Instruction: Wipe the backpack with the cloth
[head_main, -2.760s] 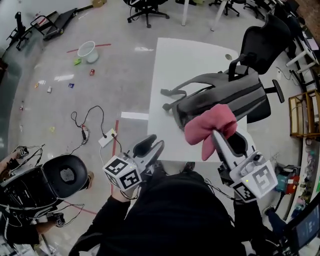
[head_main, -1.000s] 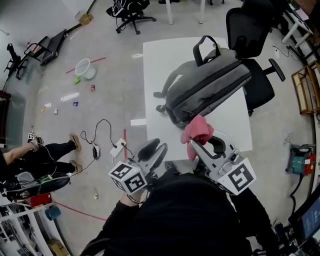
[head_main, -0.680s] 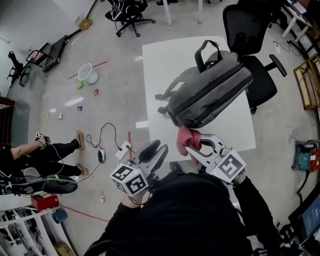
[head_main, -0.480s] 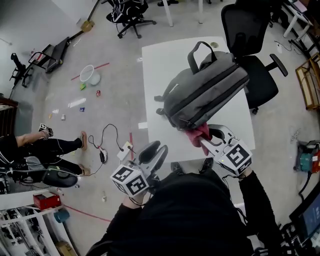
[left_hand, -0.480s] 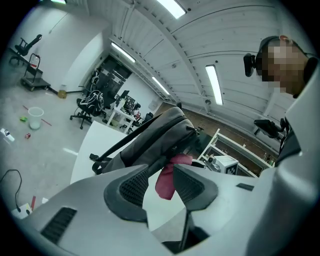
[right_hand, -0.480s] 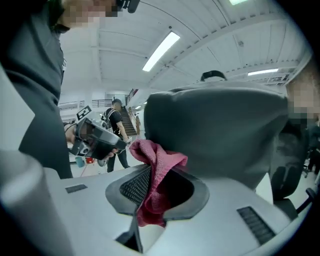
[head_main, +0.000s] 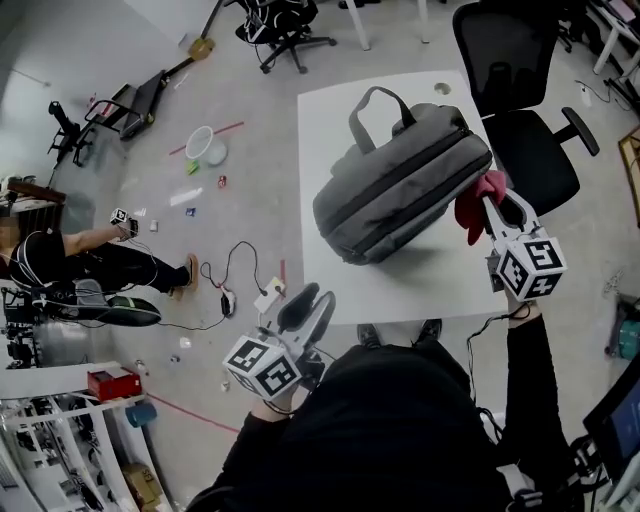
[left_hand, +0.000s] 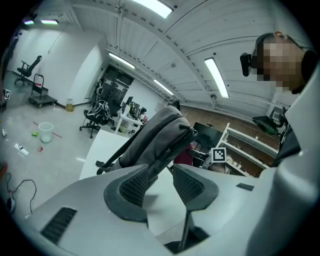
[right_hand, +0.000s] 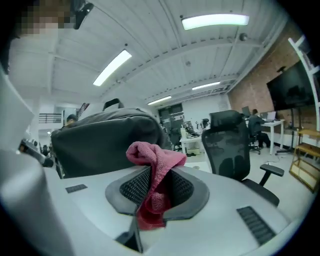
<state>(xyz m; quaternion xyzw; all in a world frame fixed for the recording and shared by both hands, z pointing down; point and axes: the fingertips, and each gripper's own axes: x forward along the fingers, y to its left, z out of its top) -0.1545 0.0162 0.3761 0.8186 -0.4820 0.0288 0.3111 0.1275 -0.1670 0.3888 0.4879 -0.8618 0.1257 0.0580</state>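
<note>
Cloth (head_main: 470, 207) beside backpack (head_main: 400, 190)
Right claw (head_main: 490, 196) pinches the cloth; best press it flat against the backpack beside it. Left claw (head_main: 305, 300) gapes empty.

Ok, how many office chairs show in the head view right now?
2: one office chair beside the white table's right edge, next to the backpack; a second chair far off at the top edge. Others may be out of frame.
</note>
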